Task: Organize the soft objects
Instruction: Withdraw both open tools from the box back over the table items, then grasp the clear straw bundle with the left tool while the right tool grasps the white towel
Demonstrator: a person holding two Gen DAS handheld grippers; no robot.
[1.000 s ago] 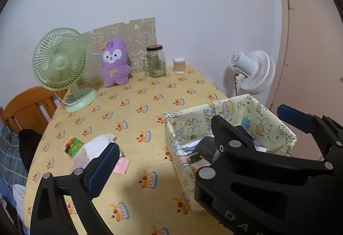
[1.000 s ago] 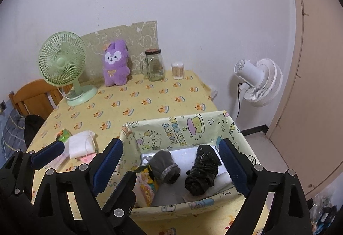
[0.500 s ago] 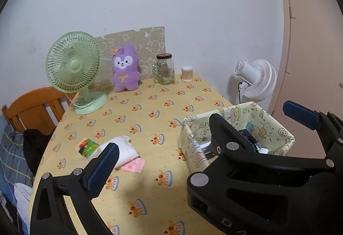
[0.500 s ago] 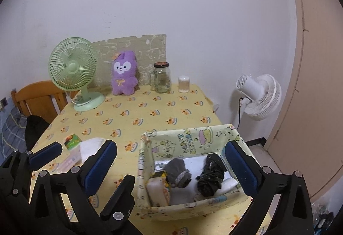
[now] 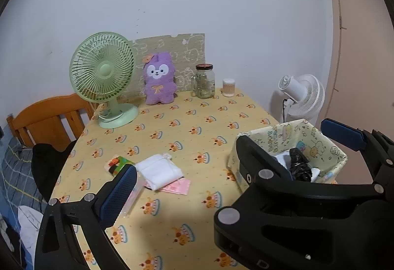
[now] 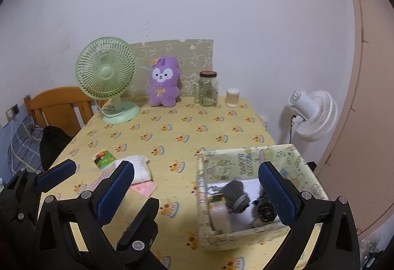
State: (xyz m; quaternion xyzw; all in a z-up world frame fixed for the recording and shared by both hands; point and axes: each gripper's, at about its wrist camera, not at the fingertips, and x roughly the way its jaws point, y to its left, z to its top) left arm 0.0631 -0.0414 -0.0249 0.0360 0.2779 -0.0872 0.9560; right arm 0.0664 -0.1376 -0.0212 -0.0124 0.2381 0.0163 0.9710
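Room: we see a white wall behind a table under a yellow cake-print cloth [image 6: 187,132], with a green fan [image 6: 106,73], a purple plush [image 6: 163,81] and a glass jar [image 6: 208,89] along its far edge.
Storage box: the patterned fabric box [image 6: 248,159] sits right under our right gripper [image 6: 197,192]; a grey rolled piece [image 6: 235,192] and a dark bundle [image 5: 299,164] lie inside it.
Loose soft things: a folded white cloth [image 5: 160,167] lies on the table just ahead of our left gripper [image 5: 231,159], on its left-finger side, resting on a pink sheet [image 5: 177,186], with a small printed packet [image 5: 118,163] beside it.
Right gripper: its jaws have just been opening and stand wide apart; we see nothing between them, only the box below.
Left gripper: its fingers stand far apart and empty.
Hand pose: both grippers point forward and tilt down over the near edge of the table, side by side, with the left one partly in front of the right camera.
Step in hand: we judge the next pick is the white cloth.
How to do it well: we would lower one gripper over the cloth's thick folded middle, pinch the cloth alone without the pink sheet, and lift it whole so it does not unfold on the way to the box.
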